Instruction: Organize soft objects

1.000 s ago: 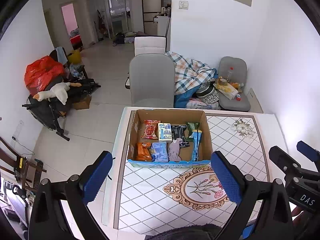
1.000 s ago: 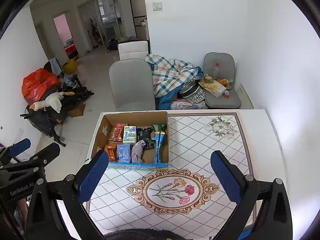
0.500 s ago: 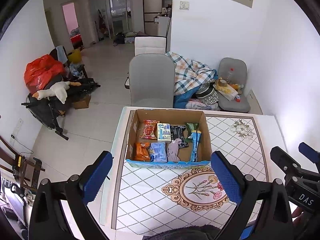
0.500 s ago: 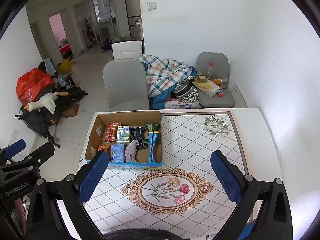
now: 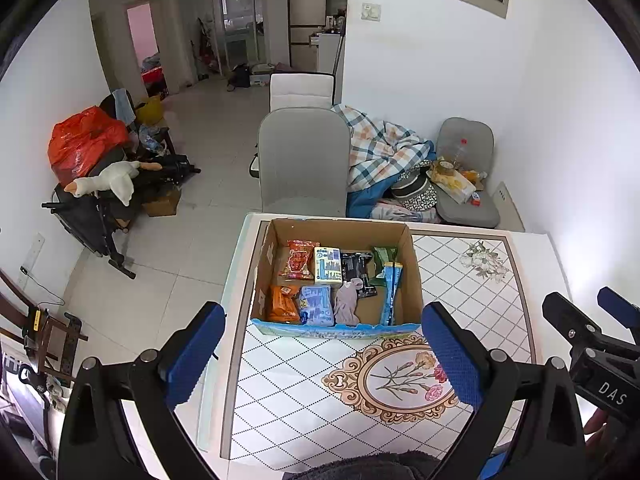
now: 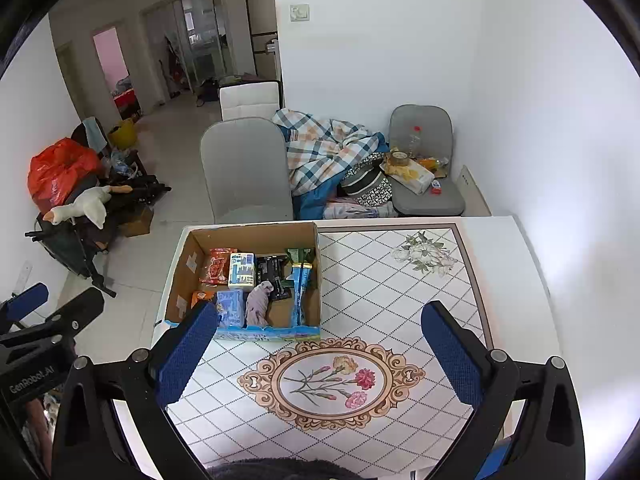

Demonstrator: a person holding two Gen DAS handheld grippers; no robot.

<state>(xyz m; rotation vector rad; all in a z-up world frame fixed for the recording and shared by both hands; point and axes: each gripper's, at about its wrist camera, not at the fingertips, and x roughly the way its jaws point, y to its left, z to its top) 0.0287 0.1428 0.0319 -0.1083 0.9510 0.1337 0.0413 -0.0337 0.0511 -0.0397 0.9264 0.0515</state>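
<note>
i am holding both the left hand-held gripper (image 5: 320,364) and right hand-held gripper (image 6: 318,360) released above the worktop (image 6: 400,300), judging the cardboard box (image 5: 414,276) of soft packets needs approaching next.

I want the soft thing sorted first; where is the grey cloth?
The grey cloth lies inside the cardboard box, front row, between the blue packet and the long blue pack.

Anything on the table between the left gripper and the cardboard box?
Nothing: the left wrist view shows only bare patterned tabletop between the open left gripper and the cardboard box.
</note>
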